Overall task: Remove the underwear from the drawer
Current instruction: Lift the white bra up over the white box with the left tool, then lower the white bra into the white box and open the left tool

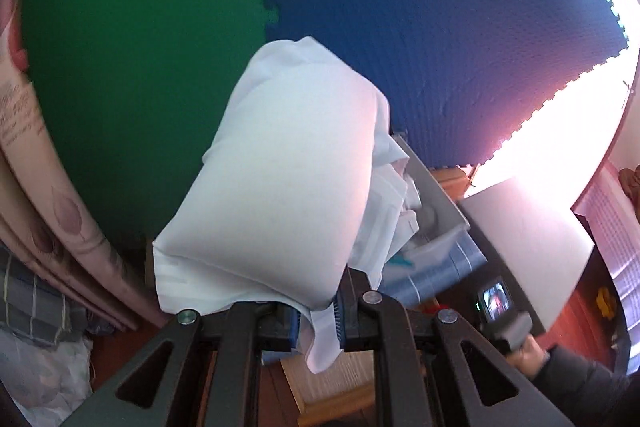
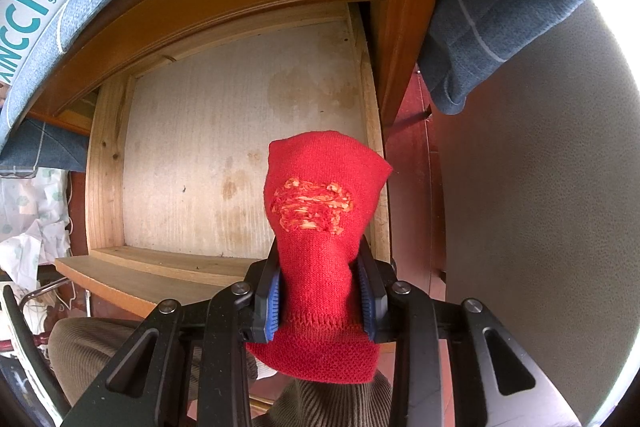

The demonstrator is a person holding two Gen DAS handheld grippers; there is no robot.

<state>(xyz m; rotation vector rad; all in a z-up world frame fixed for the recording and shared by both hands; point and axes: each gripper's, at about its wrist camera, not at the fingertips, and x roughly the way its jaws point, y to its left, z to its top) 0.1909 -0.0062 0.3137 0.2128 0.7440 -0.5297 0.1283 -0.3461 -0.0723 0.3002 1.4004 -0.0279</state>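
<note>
- Above the green and blue mats, the left gripper (image 1: 314,311) clenches white underwear (image 1: 280,179) by one edge; it could slip free.
- Over the bare drawer (image 2: 240,155), the right gripper (image 2: 320,301) grasps a red knit garment (image 2: 324,227), which may snag.

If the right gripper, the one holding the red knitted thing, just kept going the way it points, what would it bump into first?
Most likely the bare drawer bottom. The right gripper points down into the open wooden drawer, and nothing else shows ahead of the red knit it holds, though depth is hard to judge.
</note>
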